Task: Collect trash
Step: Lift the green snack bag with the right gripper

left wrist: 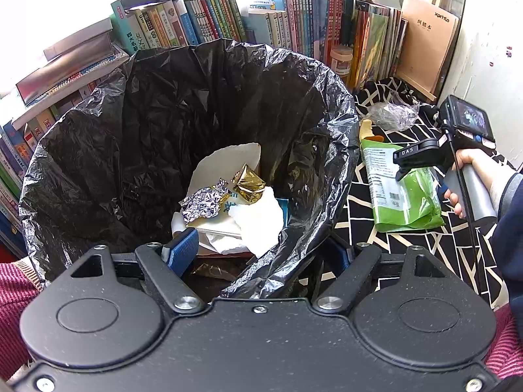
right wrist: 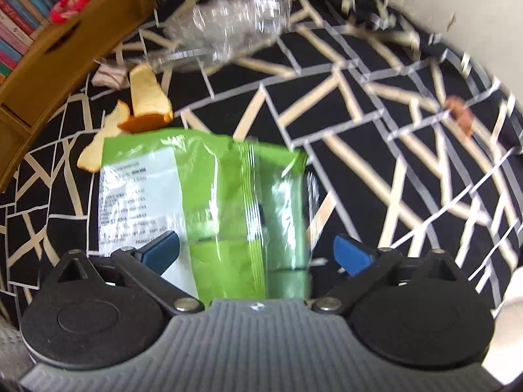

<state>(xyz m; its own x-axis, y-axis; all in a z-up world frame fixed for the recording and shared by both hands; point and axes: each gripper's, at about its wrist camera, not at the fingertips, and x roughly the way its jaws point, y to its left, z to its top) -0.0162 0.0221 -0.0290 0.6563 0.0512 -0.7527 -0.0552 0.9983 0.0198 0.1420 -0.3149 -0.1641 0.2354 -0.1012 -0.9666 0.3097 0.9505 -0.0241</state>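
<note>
A bin lined with a black bag [left wrist: 98, 163] fills the left wrist view, with crumpled silver foil [left wrist: 202, 204], a gold wrapper [left wrist: 250, 186] and white paper at its bottom. My left gripper [left wrist: 261, 254] stands open astride the bag's near rim. Its left pad [left wrist: 183, 248] is inside the bin and touches nothing; the bag hides the right one. A green snack packet [right wrist: 222, 196] lies flat on the patterned cloth [right wrist: 359, 163]. My right gripper [right wrist: 256, 253] points down over the packet's near end, jaws wide open, pads clear of it. It also shows from the side as the right gripper [left wrist: 403, 168].
Orange peel pieces [right wrist: 143, 98] lie just beyond the packet, and crumpled clear plastic [right wrist: 228, 23] lies farther back. A small brown scrap [right wrist: 459, 114] sits at the right. A wooden shelf [right wrist: 65, 55] and rows of books [left wrist: 228, 16] border the cloth, with a white wall on the right.
</note>
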